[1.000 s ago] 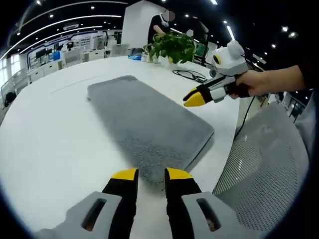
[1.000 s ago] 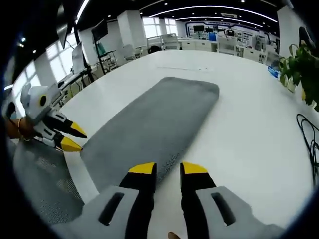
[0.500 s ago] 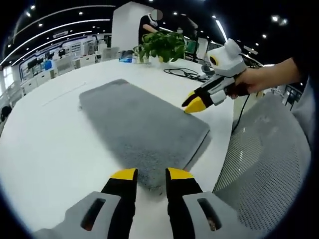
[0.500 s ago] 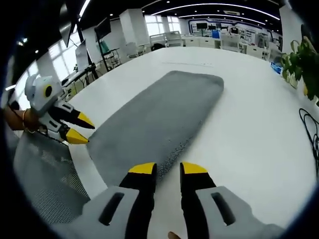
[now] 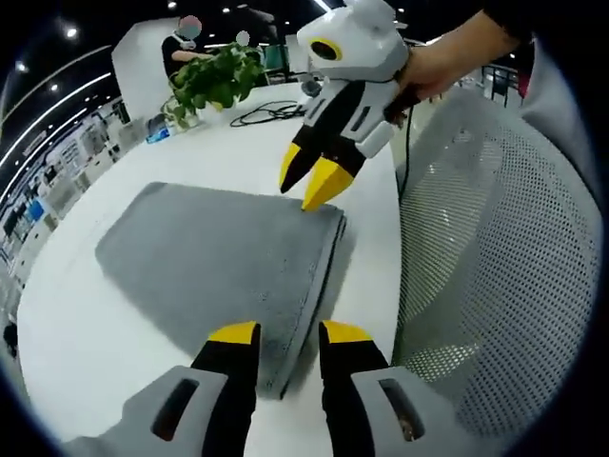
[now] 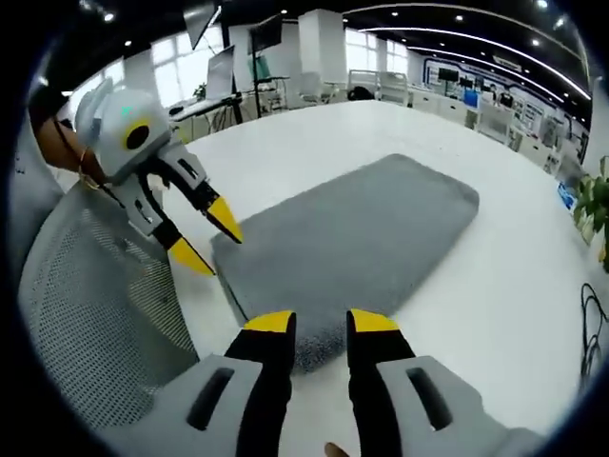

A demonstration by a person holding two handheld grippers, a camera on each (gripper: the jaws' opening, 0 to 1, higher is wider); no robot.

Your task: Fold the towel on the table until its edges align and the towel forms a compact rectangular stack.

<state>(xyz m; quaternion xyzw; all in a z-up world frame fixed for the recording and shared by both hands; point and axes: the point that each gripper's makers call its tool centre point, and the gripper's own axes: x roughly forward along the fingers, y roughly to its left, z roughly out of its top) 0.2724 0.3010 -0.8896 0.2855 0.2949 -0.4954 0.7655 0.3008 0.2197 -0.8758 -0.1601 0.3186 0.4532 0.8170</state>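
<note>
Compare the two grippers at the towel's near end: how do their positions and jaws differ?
The left gripper sits at one near corner of the gray towel; the right gripper sits at the other. The left gripper's corner shows stacked, layered edges between its tips, while the right gripper's corner looks rounded. Shared: both have yellow-tipped jaws, standing open, tips at the towel's edge on the white table, gripping nothing yet.

Large round white bench (image 5: 67,333) spans the left and centre of the left gripper view and the centre and right of the right gripper view (image 6: 533,286). Leafy green potted plant (image 5: 214,81) stands on it at upper left of the left gripper view; its foliage shows at the right edge of the right gripper view (image 6: 595,205). Coiled black cable (image 5: 266,112) lies just right of the plant. Pale grey perforated mesh chair back (image 5: 495,267) occupies the right of the left gripper view and the lower left of the right gripper view (image 6: 95,324). Rows of office desks (image 6: 457,86) at top.
</note>
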